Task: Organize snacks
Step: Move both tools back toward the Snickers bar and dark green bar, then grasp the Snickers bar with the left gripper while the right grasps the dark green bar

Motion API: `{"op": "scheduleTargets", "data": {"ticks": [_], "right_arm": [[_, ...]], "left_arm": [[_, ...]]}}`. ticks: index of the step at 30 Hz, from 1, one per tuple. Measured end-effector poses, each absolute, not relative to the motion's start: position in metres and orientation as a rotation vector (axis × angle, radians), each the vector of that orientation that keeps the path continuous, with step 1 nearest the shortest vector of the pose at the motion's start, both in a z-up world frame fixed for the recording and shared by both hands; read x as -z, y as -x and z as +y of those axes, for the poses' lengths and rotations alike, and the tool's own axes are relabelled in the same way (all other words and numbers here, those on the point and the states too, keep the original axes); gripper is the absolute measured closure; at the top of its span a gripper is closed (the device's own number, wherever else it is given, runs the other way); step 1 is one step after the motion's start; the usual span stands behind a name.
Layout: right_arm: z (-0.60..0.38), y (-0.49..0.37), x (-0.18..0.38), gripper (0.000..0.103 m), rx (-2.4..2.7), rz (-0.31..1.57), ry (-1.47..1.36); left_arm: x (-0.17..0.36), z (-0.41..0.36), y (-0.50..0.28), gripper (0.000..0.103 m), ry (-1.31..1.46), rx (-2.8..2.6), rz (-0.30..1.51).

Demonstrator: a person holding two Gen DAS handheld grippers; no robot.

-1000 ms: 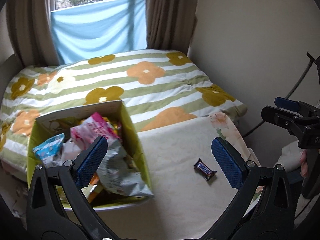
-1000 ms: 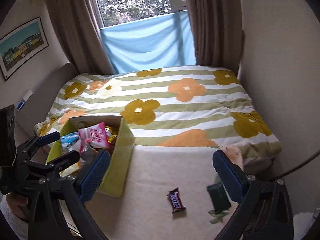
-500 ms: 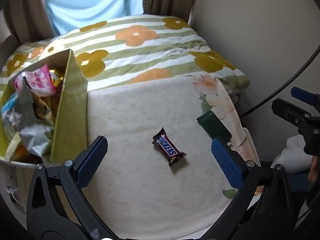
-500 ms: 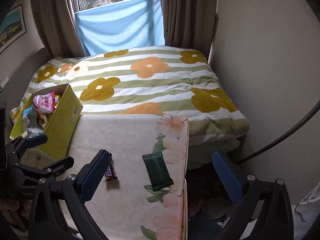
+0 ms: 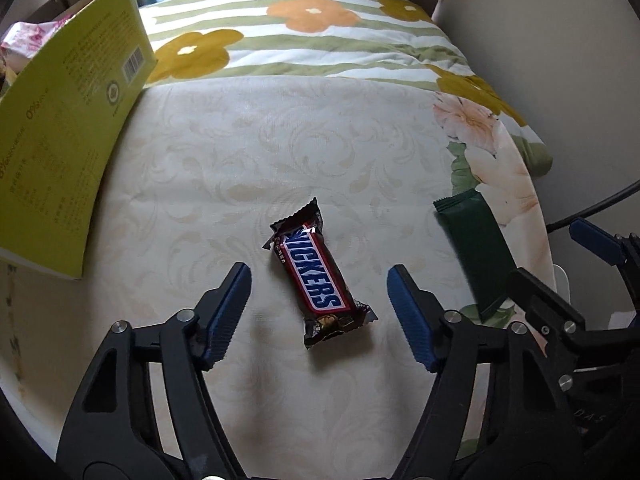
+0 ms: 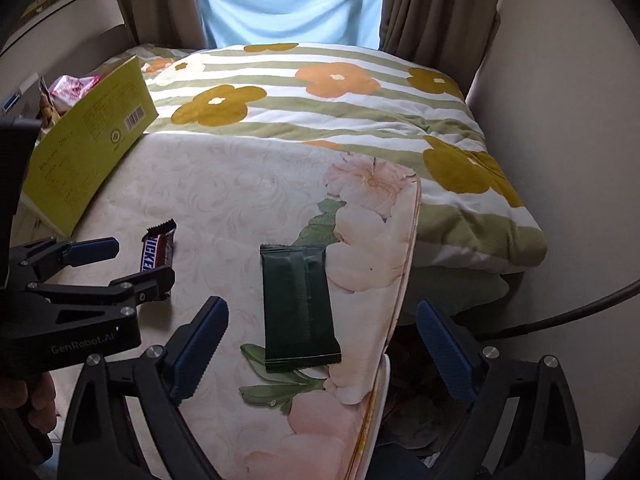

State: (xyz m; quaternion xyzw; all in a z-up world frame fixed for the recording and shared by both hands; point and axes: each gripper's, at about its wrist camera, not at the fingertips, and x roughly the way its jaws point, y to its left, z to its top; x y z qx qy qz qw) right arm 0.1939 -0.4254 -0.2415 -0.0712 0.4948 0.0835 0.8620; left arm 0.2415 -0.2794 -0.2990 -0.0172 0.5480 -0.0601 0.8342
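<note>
"SNICKERS" on brown bar wrapper [image 5: 316, 276]; "GenRobot.AI" on left claw [image 6: 120, 260] body

A brown candy bar [image 5: 316, 276] with blue lettering on a white, red-edged band lies on a cream cloth [image 5: 248, 152] with a faint swirl pattern and pink flowers, beside a plain dark green packet [image 6: 298, 308], a yellow-green box [image 5: 60, 136] and a green-and-white-striped quilt [image 6: 344, 108] with orange and mustard blooms.

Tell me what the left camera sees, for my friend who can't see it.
The open left gripper sits around a Snickers bar lying on a cream cloth, not touching it. A green packet lies to the right, a yellow box to the left, and a flowery blanket behind.
</note>
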Motion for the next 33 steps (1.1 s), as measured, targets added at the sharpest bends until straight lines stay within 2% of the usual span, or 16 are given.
{"op": "scheduleTargets", "data": {"ticks": [4,6,10,13,15,25,28,30,33], "right_arm": [[-0.422,-0.198,0.258,0.014,-0.215,1.054,0.14],[-0.42,-0.2,0.264,0.015,-0.224,1.061,0.132],[-0.419,-0.204,0.271,0.015,-0.239,1.07,0.12],[-0.417,-0.207,0.277,0.016,-0.247,1.082,0.118],[-0.415,-0.209,0.28,0.022,-0.253,1.095,0.113],[-0.416,-0.211,0.286,0.028,-0.239,1.115,0.124],[-0.415,-0.211,0.286,0.038,-0.228,1.105,0.147],[-0.415,-0.211,0.284,0.05,-0.235,1.097,0.152],[-0.414,-0.21,0.283,0.062,-0.246,1.091,0.157]], "left_arm": [[0.305,-0.283,-0.246,0.039,0.03,0.101,1.154],[0.307,-0.286,-0.248,0.055,0.025,0.1,1.157],[0.312,-0.29,-0.25,0.071,-0.011,0.094,1.168],[0.311,-0.291,-0.249,0.073,-0.043,0.107,1.165],[0.31,-0.29,-0.249,0.074,-0.052,0.113,1.167],[0.309,-0.283,-0.25,0.075,-0.035,0.139,1.172],[0.307,-0.279,-0.247,0.075,-0.032,0.139,1.171],[0.306,-0.279,-0.246,0.076,-0.033,0.144,1.168],[0.306,-0.278,-0.246,0.076,-0.028,0.146,1.166]]}}
